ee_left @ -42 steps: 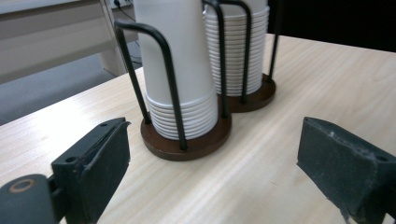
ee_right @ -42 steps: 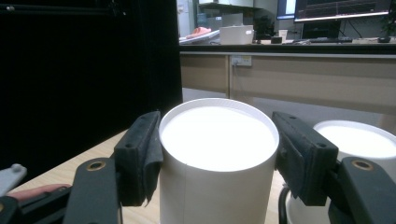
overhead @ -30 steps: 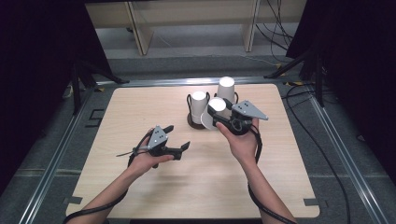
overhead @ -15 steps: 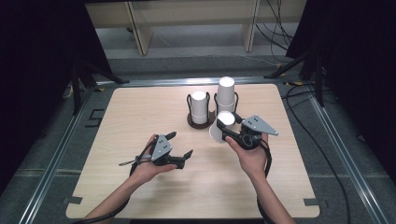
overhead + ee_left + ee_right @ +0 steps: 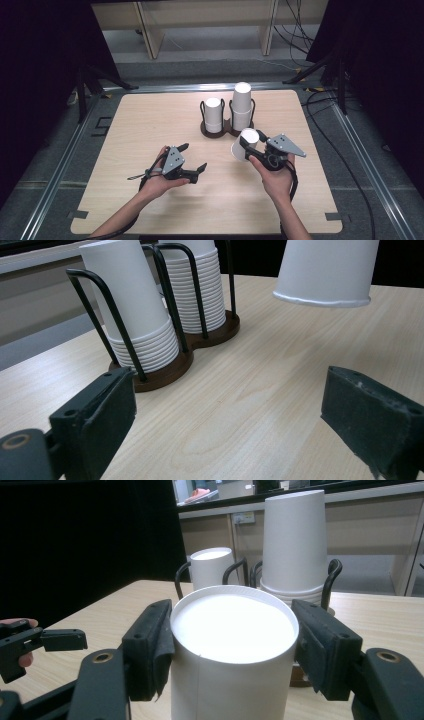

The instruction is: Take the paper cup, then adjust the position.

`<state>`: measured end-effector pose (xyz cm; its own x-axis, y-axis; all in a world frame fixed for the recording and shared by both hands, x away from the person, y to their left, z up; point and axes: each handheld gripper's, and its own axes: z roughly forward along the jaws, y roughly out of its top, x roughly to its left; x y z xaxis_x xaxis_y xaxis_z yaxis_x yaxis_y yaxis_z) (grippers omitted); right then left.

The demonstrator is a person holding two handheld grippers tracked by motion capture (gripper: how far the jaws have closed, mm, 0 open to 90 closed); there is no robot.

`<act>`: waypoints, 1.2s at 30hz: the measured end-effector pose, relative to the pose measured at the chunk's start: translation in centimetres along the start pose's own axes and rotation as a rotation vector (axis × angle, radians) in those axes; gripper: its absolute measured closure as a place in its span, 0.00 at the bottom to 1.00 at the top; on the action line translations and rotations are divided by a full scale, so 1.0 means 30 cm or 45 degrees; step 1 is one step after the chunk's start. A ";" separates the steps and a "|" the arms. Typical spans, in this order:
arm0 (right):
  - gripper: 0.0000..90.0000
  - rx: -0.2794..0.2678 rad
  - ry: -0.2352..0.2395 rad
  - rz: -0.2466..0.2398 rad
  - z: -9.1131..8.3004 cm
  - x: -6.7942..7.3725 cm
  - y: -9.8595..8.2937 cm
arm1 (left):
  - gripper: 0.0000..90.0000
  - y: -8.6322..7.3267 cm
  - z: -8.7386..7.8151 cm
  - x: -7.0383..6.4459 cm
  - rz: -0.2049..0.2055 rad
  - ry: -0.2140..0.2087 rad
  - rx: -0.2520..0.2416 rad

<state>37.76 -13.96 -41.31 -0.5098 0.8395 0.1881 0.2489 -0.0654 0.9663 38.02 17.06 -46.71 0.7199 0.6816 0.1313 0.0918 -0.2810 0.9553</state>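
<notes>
White cup [image 5: 244, 145] clamped upside-down in right gripper [image 5: 255, 146], left gripper [image 5: 192, 161] gaping, holder [image 5: 226, 131] stacked with cups.

Bright overhead light on the table [image 5: 150, 125], dark surroundings, glare whitening the cup base [image 5: 232, 627].

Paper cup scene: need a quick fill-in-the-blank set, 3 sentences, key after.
1. The right gripper is shut on a white paper ____.
2. The left gripper has its jaws ____ and holds nothing.
3. The dark holder carries ____ stacks of cups.
Missing words: cup; open; two
</notes>
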 end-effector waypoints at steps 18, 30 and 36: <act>0.40 0.018 -0.015 0.063 -0.007 -0.026 -0.036 | 0.08 -0.003 0.003 -0.028 -0.011 -0.027 -0.003; 0.40 0.013 -0.030 0.365 -0.027 -0.111 -0.049 | 0.07 0.017 0.052 -0.055 -0.031 -0.132 -0.030; 0.40 0.036 -0.040 0.476 -0.028 -0.138 -0.069 | 0.07 0.033 0.070 -0.090 -0.012 -0.190 -0.049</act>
<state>38.69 -17.76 -43.93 -0.3538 0.7767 0.5211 0.4361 -0.3559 0.8265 37.62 13.53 -46.68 0.8136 0.5753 0.0844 0.0747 -0.2473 0.9660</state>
